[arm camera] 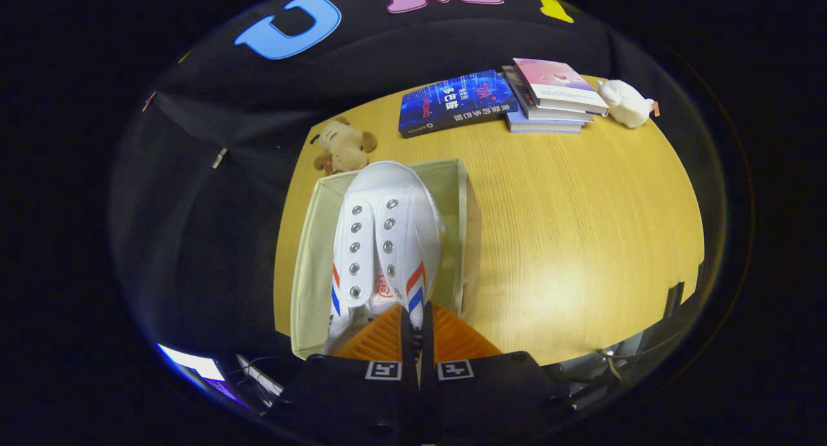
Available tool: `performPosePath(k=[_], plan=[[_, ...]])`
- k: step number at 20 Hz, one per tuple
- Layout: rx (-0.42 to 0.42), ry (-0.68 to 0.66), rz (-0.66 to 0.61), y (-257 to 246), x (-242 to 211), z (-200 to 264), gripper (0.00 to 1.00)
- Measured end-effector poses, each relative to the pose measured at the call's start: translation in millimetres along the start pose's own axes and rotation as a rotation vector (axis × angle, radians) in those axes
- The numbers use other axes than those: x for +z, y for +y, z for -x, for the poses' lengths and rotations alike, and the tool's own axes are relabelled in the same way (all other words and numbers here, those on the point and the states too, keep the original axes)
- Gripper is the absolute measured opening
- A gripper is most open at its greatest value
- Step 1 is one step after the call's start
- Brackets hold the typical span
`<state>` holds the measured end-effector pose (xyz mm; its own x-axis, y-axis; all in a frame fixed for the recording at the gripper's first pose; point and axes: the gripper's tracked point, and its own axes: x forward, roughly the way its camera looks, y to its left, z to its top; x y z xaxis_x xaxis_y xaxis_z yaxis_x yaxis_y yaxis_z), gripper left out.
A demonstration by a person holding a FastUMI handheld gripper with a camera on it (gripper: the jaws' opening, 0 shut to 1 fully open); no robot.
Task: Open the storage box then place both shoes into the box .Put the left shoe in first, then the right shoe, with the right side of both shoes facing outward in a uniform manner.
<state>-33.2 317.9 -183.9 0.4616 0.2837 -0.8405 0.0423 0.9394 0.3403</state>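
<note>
A white canvas shoe [386, 239] with red and blue stripes on its sides hangs toe-away just ahead of the fingers, over the open cream storage box [310, 258]. My gripper [417, 333] is shut on the shoe's rear edge by the heel, with both fingers pressed close together on it. The shoe covers much of the box's inside, so what lies under it is hidden. The box stands on a wooden table [568, 226], near its left edge.
Beyond the box lie a small brown plush toy [342, 147], a blue book [455, 101], a stack of books [552, 97] and a white plush figure [625, 102]. To the right of the box the table is bare wood.
</note>
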Motion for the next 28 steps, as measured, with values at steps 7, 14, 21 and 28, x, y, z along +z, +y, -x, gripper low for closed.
performPosePath(k=[7, 14, 21, 28], plan=[[0.048, -0.003, 0.015, 30, -3, -6, 0.48], [0.017, -0.182, 0.102, -9, 29, 53, 0.99], [-0.009, -0.415, 0.170, -84, 84, 131, 0.99], [0.048, -0.568, 0.221, -143, 132, 205, 0.99]])
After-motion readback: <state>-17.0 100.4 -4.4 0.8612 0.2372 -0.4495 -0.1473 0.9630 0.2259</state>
